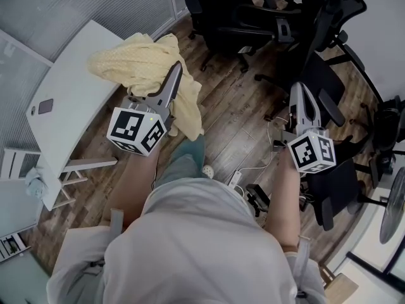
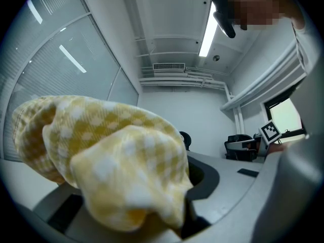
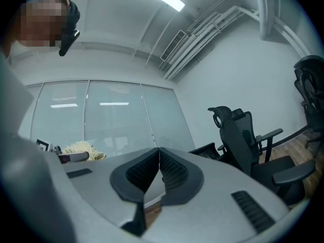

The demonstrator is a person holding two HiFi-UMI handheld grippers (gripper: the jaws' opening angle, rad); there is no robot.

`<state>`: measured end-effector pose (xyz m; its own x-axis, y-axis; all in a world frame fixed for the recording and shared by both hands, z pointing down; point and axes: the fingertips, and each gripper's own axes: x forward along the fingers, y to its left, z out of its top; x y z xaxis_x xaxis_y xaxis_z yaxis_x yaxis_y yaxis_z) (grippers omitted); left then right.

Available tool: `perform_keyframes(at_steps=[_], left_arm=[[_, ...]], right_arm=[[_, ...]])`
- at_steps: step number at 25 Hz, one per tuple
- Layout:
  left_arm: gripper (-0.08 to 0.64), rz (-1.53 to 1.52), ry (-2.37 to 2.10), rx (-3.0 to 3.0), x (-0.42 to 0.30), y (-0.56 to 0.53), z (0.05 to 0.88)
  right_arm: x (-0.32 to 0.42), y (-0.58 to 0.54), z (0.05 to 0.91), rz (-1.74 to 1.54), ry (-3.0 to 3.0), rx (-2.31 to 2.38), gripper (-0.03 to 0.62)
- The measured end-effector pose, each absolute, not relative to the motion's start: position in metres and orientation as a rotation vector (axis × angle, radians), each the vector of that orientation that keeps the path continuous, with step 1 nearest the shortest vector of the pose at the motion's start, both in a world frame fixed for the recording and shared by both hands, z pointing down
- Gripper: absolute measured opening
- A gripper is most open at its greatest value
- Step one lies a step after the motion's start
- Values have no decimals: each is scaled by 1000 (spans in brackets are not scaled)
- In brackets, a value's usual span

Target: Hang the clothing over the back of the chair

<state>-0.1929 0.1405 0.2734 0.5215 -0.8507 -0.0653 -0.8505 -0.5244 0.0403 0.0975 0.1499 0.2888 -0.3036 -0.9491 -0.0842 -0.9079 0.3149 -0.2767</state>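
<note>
A pale yellow checked garment [image 1: 149, 75] hangs from my left gripper [image 1: 175, 71], which is shut on it; part of the cloth still lies on the white table [image 1: 69, 113]. In the left gripper view the yellow cloth [image 2: 111, 166] bunches between the jaws and hides the fingertips. My right gripper [image 1: 297, 92] is shut with nothing in it; its ribbed pads [image 3: 174, 172] meet in the right gripper view. It points at the black office chairs [image 1: 316, 75]. One chair's back and headrest [image 3: 242, 130] stands ahead of it at the right.
Several black office chairs [image 1: 234, 18] crowd the far side of the wooden floor [image 1: 234, 119]. White cables and a power strip [image 1: 237, 177] lie on the floor by the person's feet. A phone [image 1: 45, 106] lies on the table. Glass partitions [image 3: 101, 120] line the room.
</note>
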Motion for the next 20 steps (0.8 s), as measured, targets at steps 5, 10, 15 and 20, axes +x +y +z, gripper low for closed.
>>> perform_keyframes(at_steps=[5,10,15,20], left_arm=[[98,-115,-1500,2750,-189,114,275],[98,-122,-1460,2756,-185,79,275],[98,-135,-1431,2780,-180,44,268],[98,-137,-1404,2792,-177,13,262]], right_arm=[[98,129,289,-256,2335,-1724,21],[98,102,286,-249,2319,-1749,21],[99,71,281,-244,2296,-1763,21],[99,45,276,-248,2283,-1776,21]])
